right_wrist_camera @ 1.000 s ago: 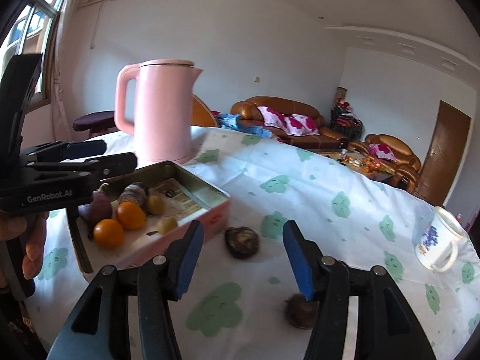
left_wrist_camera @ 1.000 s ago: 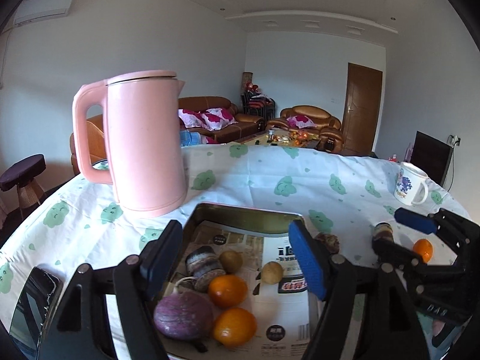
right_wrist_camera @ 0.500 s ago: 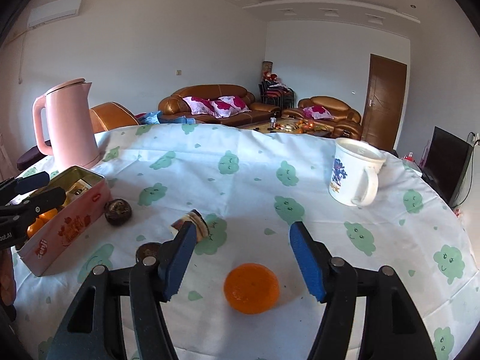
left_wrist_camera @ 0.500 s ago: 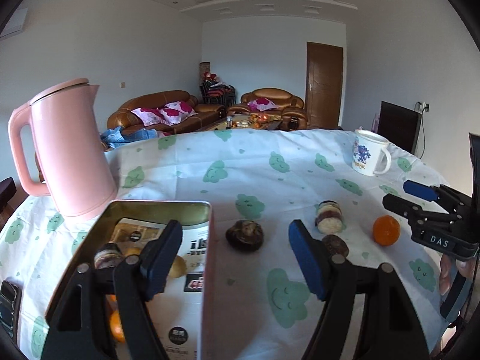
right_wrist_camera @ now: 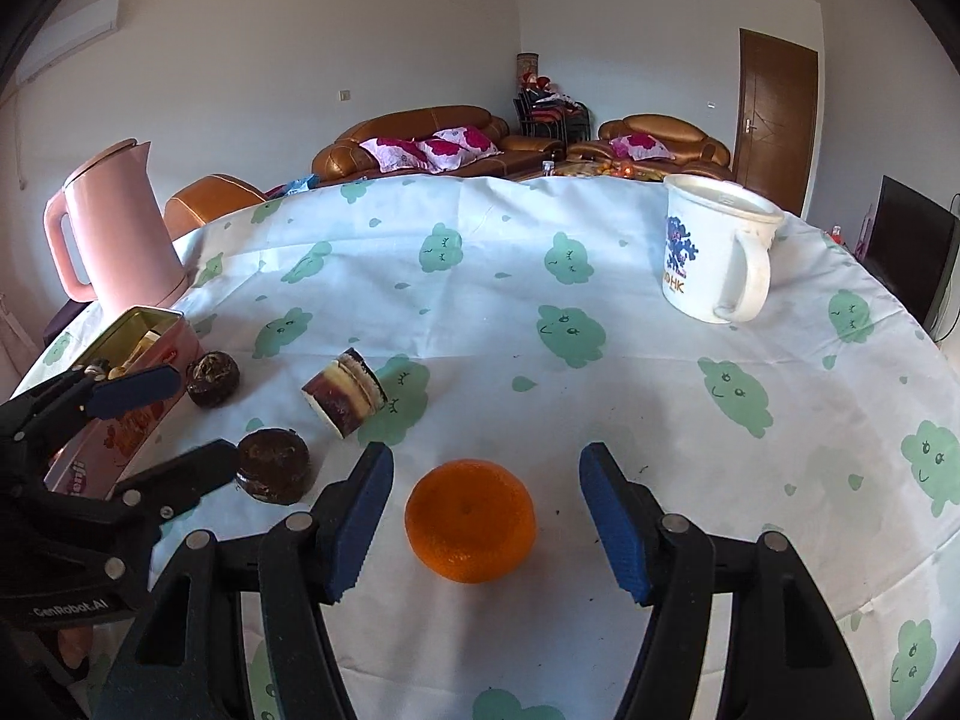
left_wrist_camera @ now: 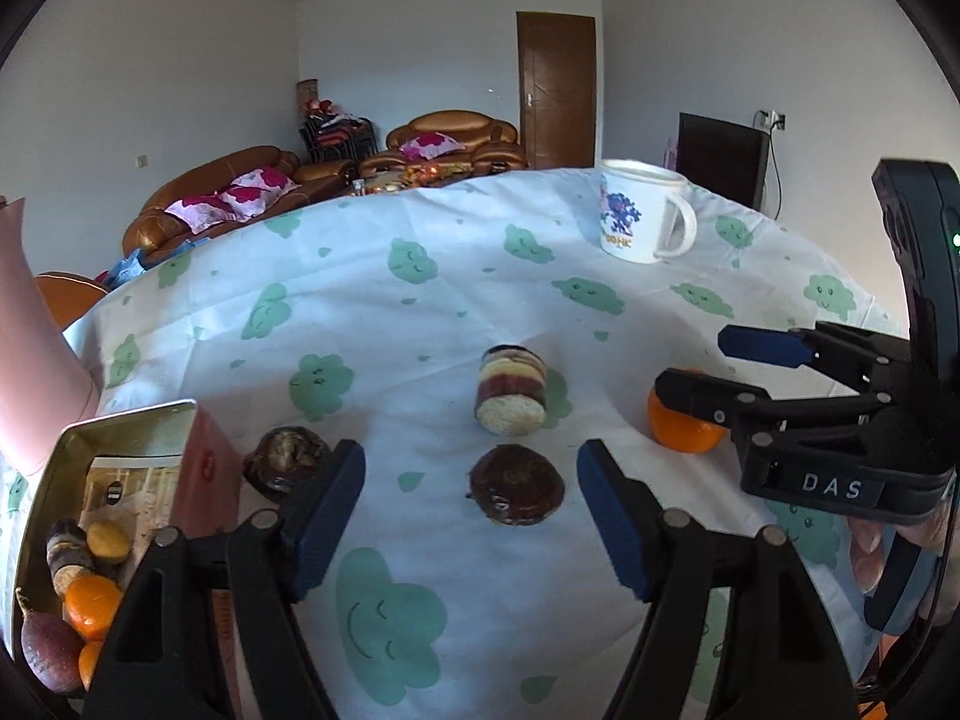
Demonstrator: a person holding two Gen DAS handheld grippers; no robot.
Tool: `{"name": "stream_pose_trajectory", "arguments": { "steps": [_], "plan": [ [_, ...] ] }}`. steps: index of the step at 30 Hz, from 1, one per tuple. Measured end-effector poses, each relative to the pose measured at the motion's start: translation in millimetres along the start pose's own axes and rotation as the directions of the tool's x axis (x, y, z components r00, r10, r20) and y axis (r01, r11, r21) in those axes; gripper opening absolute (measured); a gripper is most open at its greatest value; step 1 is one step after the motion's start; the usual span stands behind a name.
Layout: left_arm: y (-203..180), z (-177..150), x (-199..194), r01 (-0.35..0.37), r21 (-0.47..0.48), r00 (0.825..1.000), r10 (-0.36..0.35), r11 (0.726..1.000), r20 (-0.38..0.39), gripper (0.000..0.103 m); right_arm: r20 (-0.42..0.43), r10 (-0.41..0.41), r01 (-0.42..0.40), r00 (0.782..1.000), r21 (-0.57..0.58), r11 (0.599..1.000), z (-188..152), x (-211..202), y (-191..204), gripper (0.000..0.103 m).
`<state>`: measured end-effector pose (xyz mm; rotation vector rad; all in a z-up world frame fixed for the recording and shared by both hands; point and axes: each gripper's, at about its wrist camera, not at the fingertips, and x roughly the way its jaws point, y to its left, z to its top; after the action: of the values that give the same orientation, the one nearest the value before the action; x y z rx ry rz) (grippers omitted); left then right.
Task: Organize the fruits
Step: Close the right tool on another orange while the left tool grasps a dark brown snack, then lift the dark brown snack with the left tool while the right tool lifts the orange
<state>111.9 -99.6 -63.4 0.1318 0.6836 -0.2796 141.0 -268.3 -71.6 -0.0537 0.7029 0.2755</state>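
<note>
- Left wrist view: my left gripper (left_wrist_camera: 471, 507) is spread wide with nothing between its blue pads; a dark round fruit (left_wrist_camera: 516, 492) lies on the cloud-print tablecloth (left_wrist_camera: 420, 300) in the gap, touching neither pad.
- Just beyond it a striped cylinder (left_wrist_camera: 510, 390) lies on its side.
- Another dark fruit (left_wrist_camera: 287, 463) sits just beside the pink tin box (left_wrist_camera: 126, 438) at near left; inside the box I see oranges (left_wrist_camera: 90, 597), a purple fruit (left_wrist_camera: 45, 651) and small brownish pieces.
- At right, my right gripper (left_wrist_camera: 708, 369) is open around an orange (left_wrist_camera: 681, 435).
- A white mug (left_wrist_camera: 642, 219) stands far right.
- Right wrist view: my right gripper (right_wrist_camera: 483, 516) gapes wide, the orange (right_wrist_camera: 470, 528) resting on the cloth between its pads, clear of both.
- To the left, my left gripper (right_wrist_camera: 174, 420) hangs open near the dark round fruit (right_wrist_camera: 274, 473).
- The striped cylinder (right_wrist_camera: 345, 399) lies tilted farther back; the second dark fruit (right_wrist_camera: 212, 378) is beside the tin box (right_wrist_camera: 120, 372).
- A pink kettle (right_wrist_camera: 114, 234) stands far left, the mug (right_wrist_camera: 714, 249) far right.
</note>
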Motion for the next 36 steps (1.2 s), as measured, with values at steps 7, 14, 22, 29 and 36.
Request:
{"name": "stream_pose_trajectory", "arguments": {
  "steps": [7,14,22,29,36],
  "plan": [
    [-4.0,0.2,21.5,0.051,-0.002,0.994,-0.051,0.999,-0.094,0.062,-0.087,0.028,-0.028,0.996,0.002,1.0,-1.2,16.5,-0.7,0.054],
    [-5.2,-0.9,33.1,0.09,-0.01,0.985,-0.09,0.996,-0.149,0.042,-0.108,0.03,-0.032,0.994,-0.019,0.999,-2.6,19.8,2.6,0.05],
    [0.3,0.1,25.9,0.117,-0.036,0.987,-0.12,0.993,-0.109,0.042,-0.072,0.055,-0.057,0.996,-0.021,0.998,-1.2,12.8,3.3,0.049],
    [0.9,0.6,14.5,0.103,-0.027,0.993,-0.104,0.994,-0.047,0.042,-0.027,0.061,-0.062,0.998,-0.036,0.997,-0.4,4.9,6.0,0.049],
    [3.4,0.0,3.1,0.104,-0.026,0.994,-0.103,0.994,0.018,0.042,0.028,0.073,-0.072,0.997,-0.048,0.996,-0.2,-6.0,7.8,0.049]
  ]
}}
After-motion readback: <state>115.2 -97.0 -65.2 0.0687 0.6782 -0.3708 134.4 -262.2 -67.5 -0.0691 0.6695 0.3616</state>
